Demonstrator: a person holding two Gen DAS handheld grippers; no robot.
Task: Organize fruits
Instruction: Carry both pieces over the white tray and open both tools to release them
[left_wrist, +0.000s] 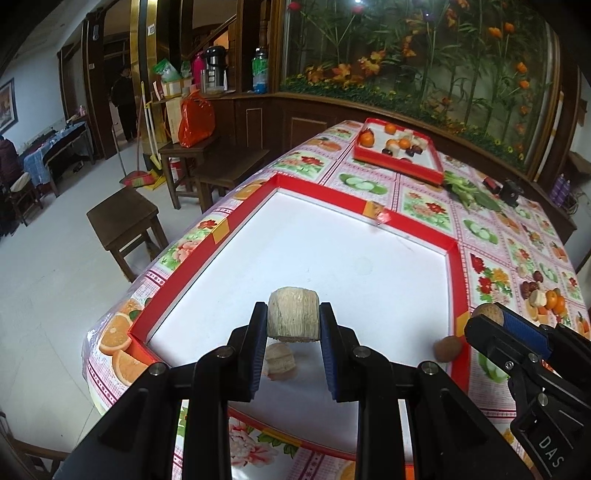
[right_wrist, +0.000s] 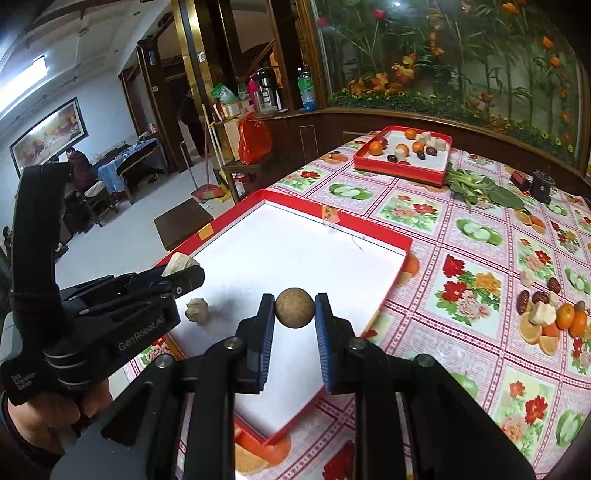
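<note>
Fruit is gripped above the near red tray (left_wrist: 458, 266): a pale chunk (left_wrist: 293, 320) by the left gripper (left_wrist: 293, 325), a brown ball (right_wrist: 294, 307) by the right gripper (right_wrist: 294, 314); another chunk (left_wrist: 280, 361) is lying below.

Pale, ridged cylindrical fruit piece (left_wrist: 293, 315): raised above the near red-rimmed tray (left_wrist: 456, 273), clamped at both sides. Brown round fruit (right_wrist: 294, 307): likewise raised and clamped. Similar pale chunk (right_wrist: 197, 311) lies on the tray's white floor, near left. Loose fruit pile (right_wrist: 552, 315) on the tablecloth, right.
</note>
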